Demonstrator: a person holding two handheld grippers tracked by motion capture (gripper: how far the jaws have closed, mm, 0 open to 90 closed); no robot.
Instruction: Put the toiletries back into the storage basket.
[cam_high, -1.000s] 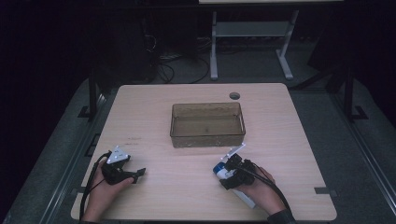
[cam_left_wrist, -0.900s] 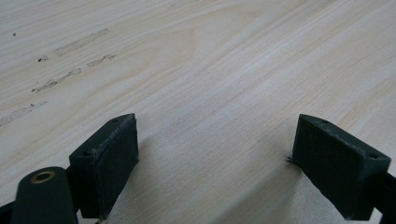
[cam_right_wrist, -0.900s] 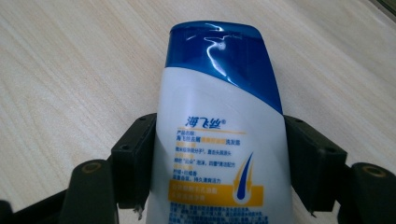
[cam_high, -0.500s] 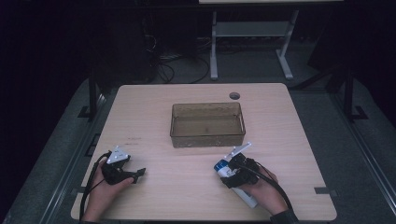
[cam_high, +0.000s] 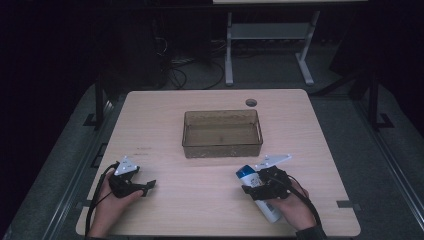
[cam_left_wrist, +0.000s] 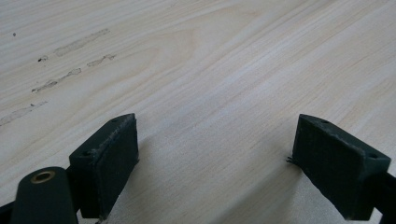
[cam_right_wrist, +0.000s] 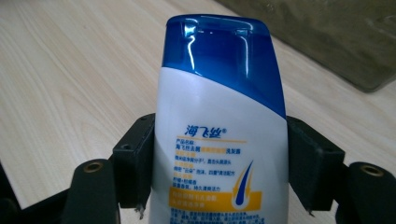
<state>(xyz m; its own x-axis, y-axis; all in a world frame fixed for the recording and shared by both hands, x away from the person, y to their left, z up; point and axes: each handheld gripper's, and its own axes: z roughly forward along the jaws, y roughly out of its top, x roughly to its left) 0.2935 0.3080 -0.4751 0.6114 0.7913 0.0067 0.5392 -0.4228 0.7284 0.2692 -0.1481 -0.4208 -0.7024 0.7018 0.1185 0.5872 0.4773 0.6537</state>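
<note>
table (cam_high: 200, 100): pale wood, round grommet hole (cam_high: 251, 102) at far edge; floor: cables (cam_high: 175, 75), metal stand (cam_high: 270, 35)

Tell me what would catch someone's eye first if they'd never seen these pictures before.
The white shampoo bottle with a blue cap stands out first: it is clamped between the pads of the right claw at the near right of the wooden table. Next comes the brownish see-through bin, empty, at the table's middle. The left claw rests at the near left, open over bare wood.
</note>
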